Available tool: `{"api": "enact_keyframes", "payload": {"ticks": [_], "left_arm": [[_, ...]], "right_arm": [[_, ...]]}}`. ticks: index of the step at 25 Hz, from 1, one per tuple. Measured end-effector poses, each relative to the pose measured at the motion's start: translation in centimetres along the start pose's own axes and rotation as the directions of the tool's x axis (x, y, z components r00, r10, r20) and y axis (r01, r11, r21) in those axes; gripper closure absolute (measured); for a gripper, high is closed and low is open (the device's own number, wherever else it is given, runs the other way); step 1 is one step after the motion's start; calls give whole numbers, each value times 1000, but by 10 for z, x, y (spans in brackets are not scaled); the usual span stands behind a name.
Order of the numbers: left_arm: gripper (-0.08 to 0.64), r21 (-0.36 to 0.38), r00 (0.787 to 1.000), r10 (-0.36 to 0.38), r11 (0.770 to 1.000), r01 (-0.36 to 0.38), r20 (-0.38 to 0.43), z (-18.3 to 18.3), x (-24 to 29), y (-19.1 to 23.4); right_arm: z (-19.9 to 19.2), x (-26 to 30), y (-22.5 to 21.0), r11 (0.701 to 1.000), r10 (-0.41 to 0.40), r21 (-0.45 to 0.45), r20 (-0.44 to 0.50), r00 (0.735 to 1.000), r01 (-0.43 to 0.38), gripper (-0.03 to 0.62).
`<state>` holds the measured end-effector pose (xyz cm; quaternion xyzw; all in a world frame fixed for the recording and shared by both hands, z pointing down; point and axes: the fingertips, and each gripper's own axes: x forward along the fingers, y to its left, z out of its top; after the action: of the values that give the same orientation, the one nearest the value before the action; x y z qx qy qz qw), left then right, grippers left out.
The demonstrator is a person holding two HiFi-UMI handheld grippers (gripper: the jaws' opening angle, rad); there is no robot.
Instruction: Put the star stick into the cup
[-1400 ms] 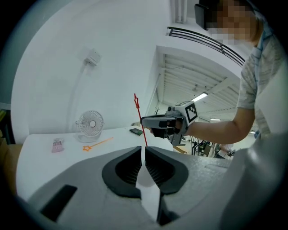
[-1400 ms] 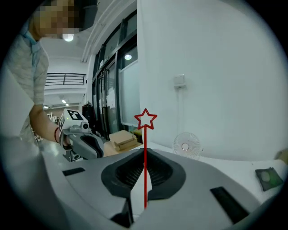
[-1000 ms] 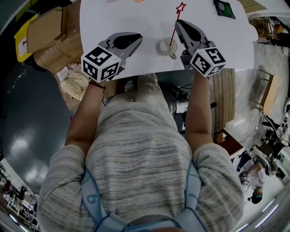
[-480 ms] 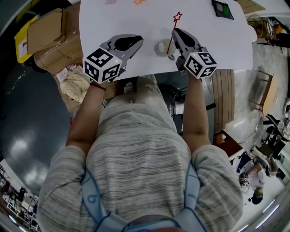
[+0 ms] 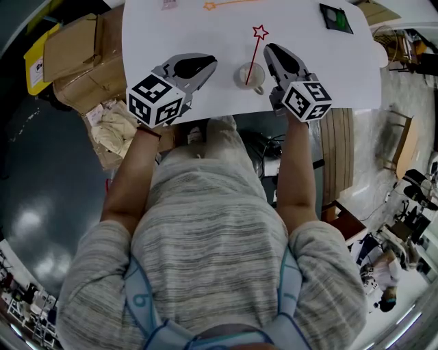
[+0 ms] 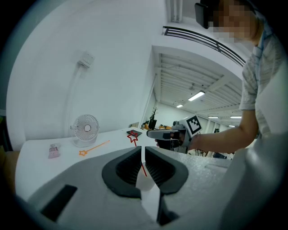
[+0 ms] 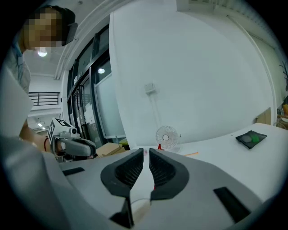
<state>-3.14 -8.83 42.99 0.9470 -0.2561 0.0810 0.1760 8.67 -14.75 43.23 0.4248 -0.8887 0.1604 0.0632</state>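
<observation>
The red star stick (image 5: pixel 254 53) stands slanted in the white cup (image 5: pixel 252 75) near the front edge of the white table (image 5: pixel 328 61), its star pointing away from me. My right gripper (image 5: pixel 269 48) hovers just right of the stick, apart from it, jaws nearly together with nothing between them. In the right gripper view only a red tip (image 7: pixel 159 146) shows past the jaws (image 7: pixel 146 151). My left gripper (image 5: pixel 209 63) waits left of the cup, shut and empty. The left gripper view shows the star (image 6: pixel 133 136) beyond its jaws (image 6: pixel 143 149), next to the right gripper (image 6: pixel 168 134).
An orange star stick (image 5: pixel 229 3) lies at the table's far side, near a small white fan (image 6: pixel 85 129) and a pink item (image 6: pixel 53 150). A dark flat object (image 5: pixel 338 14) sits at the far right. Cardboard boxes (image 5: pixel 75 51) stand on the floor to the left.
The right gripper carried the stick left and down over the cup. The stick now leans in the cup, and the gripper sits a little to its right. The left gripper barely moved.
</observation>
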Motion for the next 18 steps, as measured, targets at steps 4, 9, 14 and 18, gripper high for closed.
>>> {"api": "enact_keyframes", "payload": {"ticks": [4,9,14,18], "left_arm": [[543,15,1000,17,1000,-17,-1,5,1,5],[543,35,999,43,998,-43,-9,19,7,20],[543,64,996,89,994,-89,0,34,17,46],[543,91,996,87,992,-83,-33,41,33,65]], "right_arm": [[14,-1,1,1000,9,-30,17,1000,-8,571],[22,-1,0,999,12,-41,26,1000,-10,571],[20,2,-9,999,11,-39,17,1000,-10,571],[15,6,-17,999,8,-34,0,1000,-8,571]]}}
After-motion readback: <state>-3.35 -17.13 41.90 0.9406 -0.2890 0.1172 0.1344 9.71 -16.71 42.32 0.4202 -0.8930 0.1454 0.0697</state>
